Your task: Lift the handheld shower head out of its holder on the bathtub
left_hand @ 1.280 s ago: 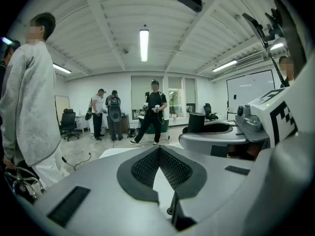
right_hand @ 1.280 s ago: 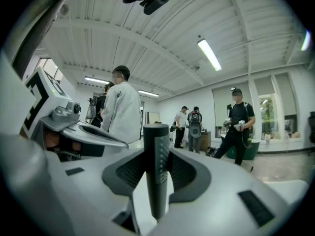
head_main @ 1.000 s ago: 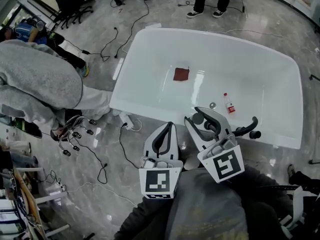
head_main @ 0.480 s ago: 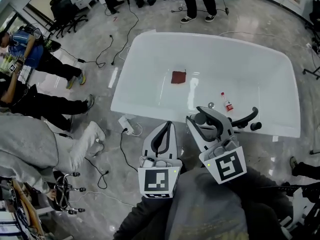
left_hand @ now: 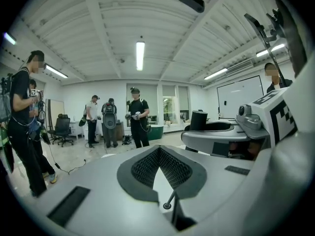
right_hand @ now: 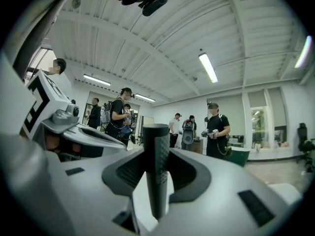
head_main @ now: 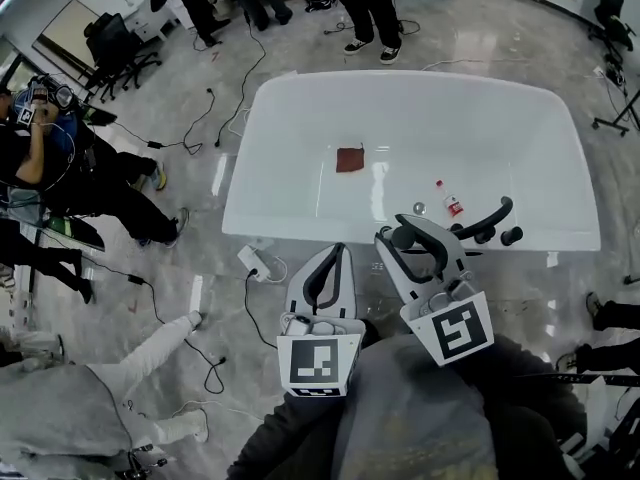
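Right gripper (head_main: 400,238), held over the floor just short of the bathtub's near edge, is clamped on a black ribbed rod (right_hand: 156,173). In the right gripper view the rod stands upright between the two jaw pads, which press on it from both sides. Left gripper (head_main: 334,252) is beside it, also short of the near edge. Its jaws meet at the tips with nothing between them, as the left gripper view shows (left_hand: 158,150).

White bathtub (head_main: 300,226) fills the middle of the head view. Black handheld shower head (head_main: 489,219) lies at the tub's near edge, toward the near right corner, curving up to the right. Two black knobs (head_main: 511,236) sit just beside it on the same edge. The shower head's lower end is close to the right gripper's side. I cannot tell whether they touch, and neither gripper holds it.

Inside the tub, a brown cloth (head_main: 350,159) lies near the middle of the bottom. A small bottle (head_main: 452,205) with a red label lies closer to the near edge, next to the round drain (head_main: 419,208).

On the grey floor by the tub's near left corner sits a white power strip (head_main: 250,260) with cables. Several people (head_main: 365,8) stand around the far and left sides.
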A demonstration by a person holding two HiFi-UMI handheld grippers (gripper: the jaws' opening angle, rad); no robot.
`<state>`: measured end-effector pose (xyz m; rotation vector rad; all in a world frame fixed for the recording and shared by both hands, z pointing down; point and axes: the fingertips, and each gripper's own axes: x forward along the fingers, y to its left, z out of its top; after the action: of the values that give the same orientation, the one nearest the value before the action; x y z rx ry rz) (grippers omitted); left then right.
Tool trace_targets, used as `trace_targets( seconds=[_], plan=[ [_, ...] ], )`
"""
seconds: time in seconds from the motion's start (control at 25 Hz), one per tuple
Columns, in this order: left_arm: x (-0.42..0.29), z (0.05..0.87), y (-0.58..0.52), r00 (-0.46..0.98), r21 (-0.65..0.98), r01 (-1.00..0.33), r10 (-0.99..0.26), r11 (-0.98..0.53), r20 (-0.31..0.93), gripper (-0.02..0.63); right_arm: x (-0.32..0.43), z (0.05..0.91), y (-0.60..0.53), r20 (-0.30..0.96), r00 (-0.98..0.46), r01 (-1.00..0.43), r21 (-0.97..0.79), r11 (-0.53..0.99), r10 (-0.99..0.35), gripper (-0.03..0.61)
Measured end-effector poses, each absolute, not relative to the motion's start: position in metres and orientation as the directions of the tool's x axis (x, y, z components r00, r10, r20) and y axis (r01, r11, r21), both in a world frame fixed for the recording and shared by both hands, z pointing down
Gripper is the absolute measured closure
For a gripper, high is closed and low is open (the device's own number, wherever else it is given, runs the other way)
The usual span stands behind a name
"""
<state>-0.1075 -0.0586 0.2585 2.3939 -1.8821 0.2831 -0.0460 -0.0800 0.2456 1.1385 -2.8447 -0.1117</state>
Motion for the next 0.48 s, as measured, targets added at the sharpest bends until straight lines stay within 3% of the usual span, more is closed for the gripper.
trace_targets(
  seconds=[0.48],
  plan=[
    [-0.1044, 0.2589, -0.0572, 0.233, -0.044, -0.969, -0.954, -0.245, 0.19, 0.611, -0.0458, 0.2486, -0.0786, 0.054, -0.73, -0.675, 0.105, 0.731, -0.682, 0.439]
  ],
)
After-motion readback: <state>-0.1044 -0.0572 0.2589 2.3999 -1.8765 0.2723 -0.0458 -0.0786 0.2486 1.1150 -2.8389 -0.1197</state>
